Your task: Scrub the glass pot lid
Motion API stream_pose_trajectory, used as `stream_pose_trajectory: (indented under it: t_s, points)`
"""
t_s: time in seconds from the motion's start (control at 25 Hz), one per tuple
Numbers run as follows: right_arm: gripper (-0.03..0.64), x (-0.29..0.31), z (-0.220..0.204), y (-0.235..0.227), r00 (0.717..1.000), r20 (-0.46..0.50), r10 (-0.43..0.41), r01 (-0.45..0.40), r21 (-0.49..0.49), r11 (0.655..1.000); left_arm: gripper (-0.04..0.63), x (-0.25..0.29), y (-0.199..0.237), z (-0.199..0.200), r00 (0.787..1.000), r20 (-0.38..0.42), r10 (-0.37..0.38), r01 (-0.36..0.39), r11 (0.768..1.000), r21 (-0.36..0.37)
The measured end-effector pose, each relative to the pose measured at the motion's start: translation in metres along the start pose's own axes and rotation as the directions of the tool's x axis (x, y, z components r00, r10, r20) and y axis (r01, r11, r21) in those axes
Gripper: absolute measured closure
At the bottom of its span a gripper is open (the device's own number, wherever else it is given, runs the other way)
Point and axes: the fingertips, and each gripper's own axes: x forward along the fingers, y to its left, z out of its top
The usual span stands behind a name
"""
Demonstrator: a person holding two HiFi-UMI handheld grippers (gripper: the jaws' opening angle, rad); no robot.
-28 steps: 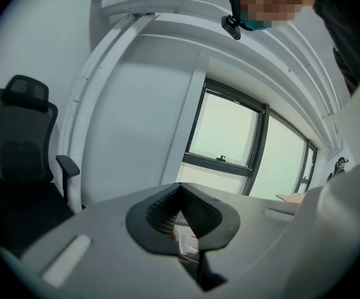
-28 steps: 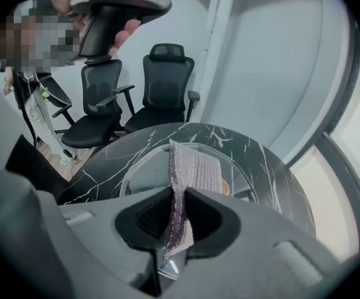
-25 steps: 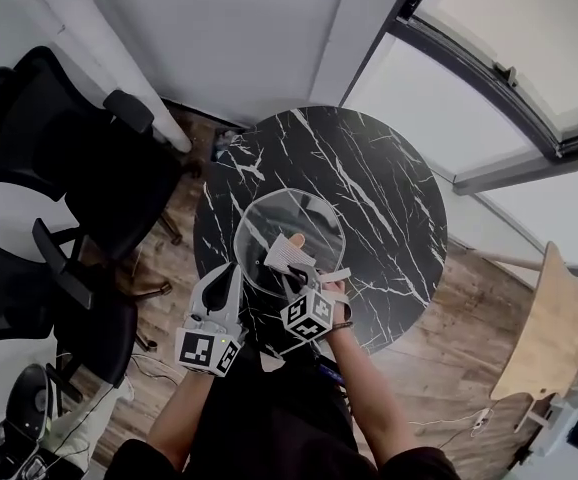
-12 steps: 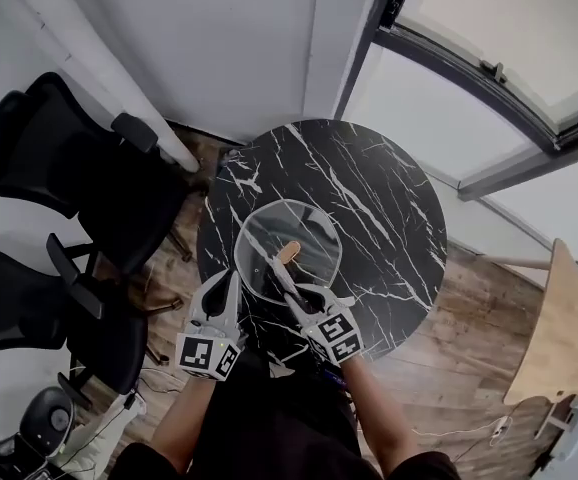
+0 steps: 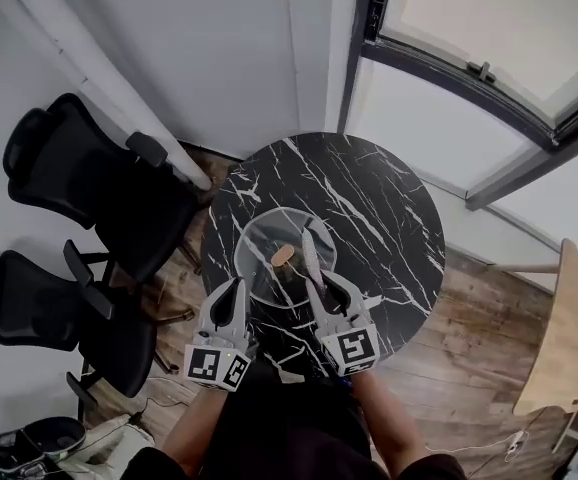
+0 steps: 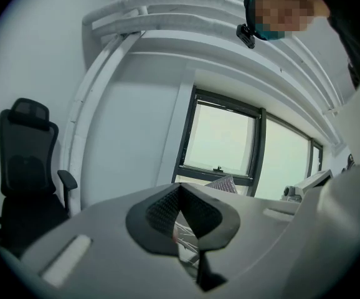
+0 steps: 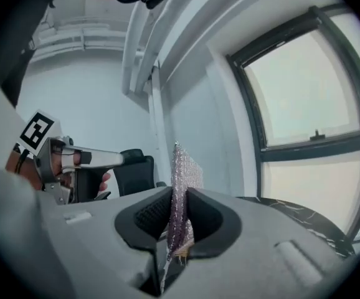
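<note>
The glass pot lid [image 5: 269, 230] lies on the round black marble table [image 5: 389, 218], with its wooden knob [image 5: 282, 256] near its middle. My left gripper [image 5: 236, 286] is at the lid's near left rim, jaws closed on the edge; in the left gripper view its pads [image 6: 167, 207] meet at the tip. My right gripper [image 5: 319, 280] is shut on a silvery scrubbing cloth [image 5: 311, 248] held edge-on over the lid, just right of the knob. In the right gripper view the cloth [image 7: 183, 173] stands up between the pads [image 7: 152, 213].
Two black office chairs [image 5: 99, 183] [image 5: 39, 308] crowd the table's left side. A window frame [image 5: 469, 78] and wall run behind the table. A light wooden panel [image 5: 569, 338] stands at the right on the wood floor.
The right gripper has turned the cloth from flat to edge-on and shifted it to the right of the knob. The left gripper has stayed at the rim. The head view has tilted.
</note>
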Motion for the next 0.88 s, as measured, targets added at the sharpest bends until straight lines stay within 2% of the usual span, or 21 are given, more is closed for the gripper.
stream_pose_trajectory:
  t_s: [0.12, 0.2, 0.4, 0.6, 0.76, 0.88]
  points:
    - [0.548, -0.018, 0.014, 0.005, 0.999, 0.039, 0.026, -0.025, -0.023, 0.999, 0.594, -0.017, -0.016, 0.018, 0.998, 0.052, 0.045, -0.046, 0.999, 0.016]
    - [0.548, -0.028, 0.012, 0.010, 0.998, 0.031, 0.053, -0.052, -0.036, 0.998, 0.594, -0.028, -0.027, 0.024, 0.995, 0.076, 0.064, -0.066, 0.997, 0.031]
    - [0.548, -0.047, 0.020, 0.025, 0.997, 0.057, 0.056, -0.056, 0.002, 0.998, 0.594, -0.055, -0.043, 0.035, 0.991, 0.112, 0.070, -0.079, 0.994, 0.070]
    - [0.548, -0.057, 0.030, 0.050, 0.997, 0.066, 0.030, -0.028, -0.027, 0.999, 0.594, -0.071, -0.049, 0.046, 0.991, 0.130, 0.002, -0.015, 0.995, 0.098]
    - [0.546, -0.062, 0.035, 0.064, 0.996, 0.081, -0.020, 0.021, -0.009, 1.000, 0.594, -0.080, -0.043, 0.046, 0.992, 0.116, -0.047, 0.038, 0.996, 0.080]
    - [0.547, -0.063, 0.042, 0.071, 0.992, 0.104, -0.066, 0.066, 0.004, 0.998, 0.594, -0.087, -0.042, 0.055, 0.987, 0.133, -0.091, 0.079, 0.992, 0.097]
